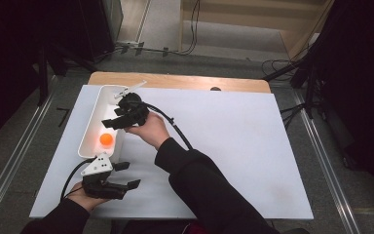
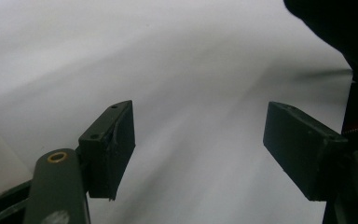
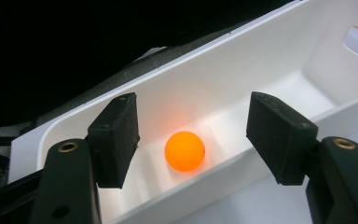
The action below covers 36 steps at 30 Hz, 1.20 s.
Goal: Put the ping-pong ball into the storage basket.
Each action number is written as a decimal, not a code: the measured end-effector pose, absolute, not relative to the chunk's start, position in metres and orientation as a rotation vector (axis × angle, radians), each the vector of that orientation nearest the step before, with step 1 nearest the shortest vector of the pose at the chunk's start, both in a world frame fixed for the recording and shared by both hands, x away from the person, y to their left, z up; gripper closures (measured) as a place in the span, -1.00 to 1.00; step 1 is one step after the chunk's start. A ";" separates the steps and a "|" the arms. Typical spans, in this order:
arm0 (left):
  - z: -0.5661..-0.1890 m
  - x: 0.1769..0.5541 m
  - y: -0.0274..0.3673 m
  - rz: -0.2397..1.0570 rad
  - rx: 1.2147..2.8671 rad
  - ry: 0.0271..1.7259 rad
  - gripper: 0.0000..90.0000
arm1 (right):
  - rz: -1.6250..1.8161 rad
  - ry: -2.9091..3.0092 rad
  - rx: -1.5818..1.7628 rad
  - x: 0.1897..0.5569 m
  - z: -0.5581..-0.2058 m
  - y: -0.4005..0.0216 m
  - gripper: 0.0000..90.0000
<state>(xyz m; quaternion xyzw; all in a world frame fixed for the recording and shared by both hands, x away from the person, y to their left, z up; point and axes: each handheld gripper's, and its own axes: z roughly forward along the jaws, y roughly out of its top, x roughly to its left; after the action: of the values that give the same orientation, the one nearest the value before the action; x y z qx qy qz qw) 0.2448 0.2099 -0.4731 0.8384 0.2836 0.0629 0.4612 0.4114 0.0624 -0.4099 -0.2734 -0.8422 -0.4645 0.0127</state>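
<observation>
An orange ball [image 1: 106,140] lies on the floor of a long white tray [image 1: 91,117] at the table's left side. My right gripper [image 1: 111,122] hovers over the tray, its jaws apart. In the right gripper view the ball [image 3: 184,150] rests in the tray [image 3: 242,70] below the gap of the open right gripper [image 3: 191,100], touching neither pad. My left gripper [image 1: 129,174] lies near the front left edge of the table, just in front of the tray, open. In the left gripper view the left gripper [image 2: 200,107] holds nothing over the bare white surface.
The white table cover [image 1: 233,146] stretches wide to the right, with a wooden edge [image 1: 175,80] at the back. A white clip-like piece [image 1: 129,89] sits at the tray's far end. A black cable [image 1: 175,129] trails from the right gripper. A dark sleeve [image 2: 340,28] fills that corner.
</observation>
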 end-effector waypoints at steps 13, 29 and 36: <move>-0.474 0.244 0.210 0.157 2.071 0.697 -0.44 | -1.443 -2.615 -0.876 0.406 -0.407 0.030 -0.29; -0.475 0.245 0.210 0.161 2.072 0.702 -0.44 | -1.445 -2.602 -0.905 0.388 -0.408 -0.006 -0.29; -0.475 0.244 0.210 0.158 2.076 0.696 -0.44 | -1.443 -2.608 -0.925 0.383 -0.405 -0.020 -0.38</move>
<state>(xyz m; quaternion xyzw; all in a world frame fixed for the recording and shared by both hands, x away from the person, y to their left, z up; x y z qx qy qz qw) 0.2444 0.2096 -0.4747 0.8419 0.2820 0.0642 0.4556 0.3831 -0.0196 -0.4053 -0.2963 -0.8357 -0.4622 0.0105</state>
